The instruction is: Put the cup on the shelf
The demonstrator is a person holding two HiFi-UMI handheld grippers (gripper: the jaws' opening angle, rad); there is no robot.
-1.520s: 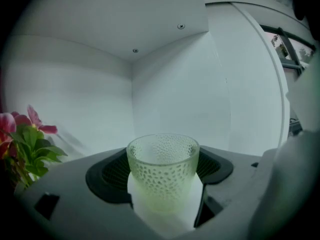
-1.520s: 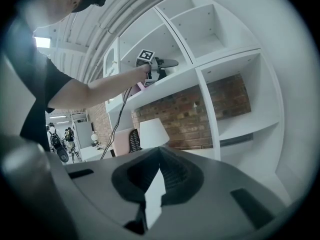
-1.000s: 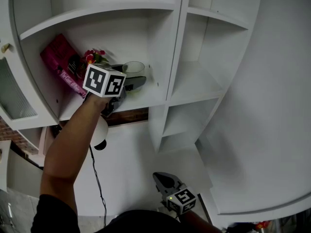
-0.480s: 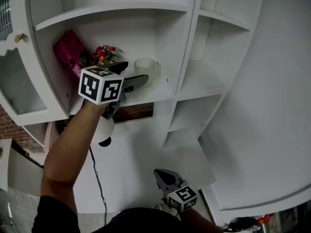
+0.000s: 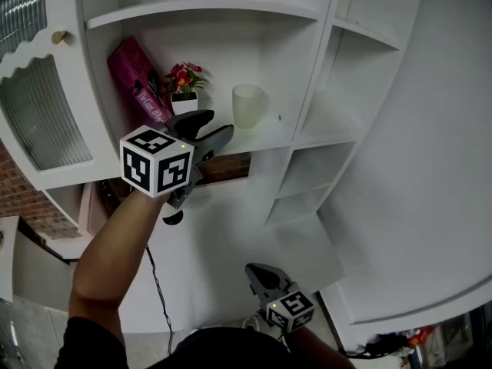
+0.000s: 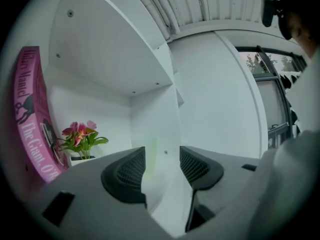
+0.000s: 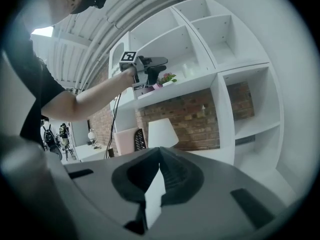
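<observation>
Standing upright on the shelf [image 5: 269, 138] near the potted flowers [image 5: 184, 83], the cup [image 5: 247, 104] in the head view is clear of the left gripper [image 5: 211, 127]. The left gripper view shows its jaws apart on nothing, having just been closing. The right gripper view shows the right gripper [image 7: 159, 159] clenched and empty. Placement looks done; next comes backing away cleanly.

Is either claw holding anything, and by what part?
Nothing. Left claw, jaws just been closing on nothing, sits apart from the cup; right claw shut, empty.

The white shelf [image 5: 265, 135] carries a pale cup [image 5: 247, 105], a small potted flower [image 5: 184, 89] near it, and a pink book [image 5: 137, 83] at the left end.
</observation>
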